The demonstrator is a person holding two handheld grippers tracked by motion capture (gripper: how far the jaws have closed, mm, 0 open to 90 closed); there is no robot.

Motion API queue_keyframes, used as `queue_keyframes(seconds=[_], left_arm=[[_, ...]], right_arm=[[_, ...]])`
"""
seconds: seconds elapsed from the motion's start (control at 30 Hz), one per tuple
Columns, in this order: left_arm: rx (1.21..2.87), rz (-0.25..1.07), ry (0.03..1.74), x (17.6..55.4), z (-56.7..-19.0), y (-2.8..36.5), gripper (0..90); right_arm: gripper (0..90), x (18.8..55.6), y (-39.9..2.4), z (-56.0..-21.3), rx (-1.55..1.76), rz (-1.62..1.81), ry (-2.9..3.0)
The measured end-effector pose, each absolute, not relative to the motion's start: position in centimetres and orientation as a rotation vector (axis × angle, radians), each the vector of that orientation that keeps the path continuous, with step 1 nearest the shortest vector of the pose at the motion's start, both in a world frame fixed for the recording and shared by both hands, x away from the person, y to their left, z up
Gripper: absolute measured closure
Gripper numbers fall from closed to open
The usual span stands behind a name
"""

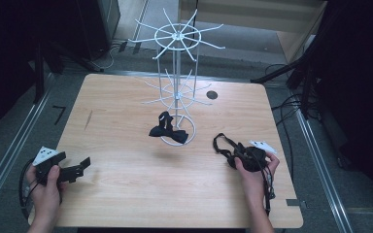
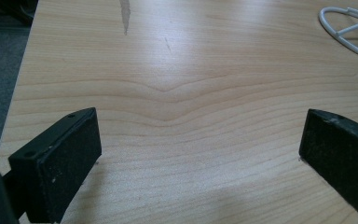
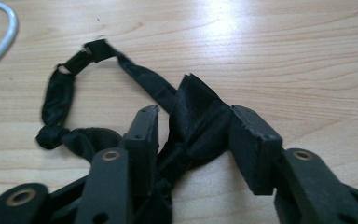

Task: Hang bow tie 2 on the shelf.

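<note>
The right tongs (image 3: 193,128) are closing on the bow tie (image 3: 193,116) near the worktop's (image 1: 126,194) right edge, its strap (image 3: 60,93) trailing away leftward; the left tongs (image 2: 200,154) stand wide, empty.

Light falls from overhead onto the desk (image 1: 126,194), which is evenly lit, while the room around it sinks into near black. In the right gripper view a white glare patch sits on the far wood. Shadows are soft. The high view is grainy; near tong parts blur slightly.
</note>
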State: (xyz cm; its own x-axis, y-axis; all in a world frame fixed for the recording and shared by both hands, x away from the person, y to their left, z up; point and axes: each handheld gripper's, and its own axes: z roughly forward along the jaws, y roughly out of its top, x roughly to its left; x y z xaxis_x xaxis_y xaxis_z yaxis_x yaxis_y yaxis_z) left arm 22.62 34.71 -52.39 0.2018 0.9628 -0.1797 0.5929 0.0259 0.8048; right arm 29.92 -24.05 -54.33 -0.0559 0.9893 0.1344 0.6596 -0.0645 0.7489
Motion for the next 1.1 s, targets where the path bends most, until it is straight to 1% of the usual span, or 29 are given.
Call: queue_keyframes(seconds=[0.3, 0.37, 0.63, 1.1], left_arm=[[1.660, 0.575, 1.483, 22.6, -52.4, 34.7, 0.0], [1.662, 0.575, 1.482, 22.6, -52.4, 34.7, 0.0], [1.662, 0.572, 1.484, 22.6, -52.4, 34.7, 0.0], [1.665, 0.572, 1.483, 22.6, -52.4, 34.7, 0.0]], right_arm=[[73.5, 29.8, -24.1, -54.6, 1.729, 0.914, 1.772], [75.9, 29.7, -24.2, -54.6, 1.731, 0.930, 1.773], [78.3, 29.6, -24.4, -54.5, 1.714, 0.979, 1.782], [78.5, 28.1, -23.5, -51.6, 1.550, 1.129, 1.713]])
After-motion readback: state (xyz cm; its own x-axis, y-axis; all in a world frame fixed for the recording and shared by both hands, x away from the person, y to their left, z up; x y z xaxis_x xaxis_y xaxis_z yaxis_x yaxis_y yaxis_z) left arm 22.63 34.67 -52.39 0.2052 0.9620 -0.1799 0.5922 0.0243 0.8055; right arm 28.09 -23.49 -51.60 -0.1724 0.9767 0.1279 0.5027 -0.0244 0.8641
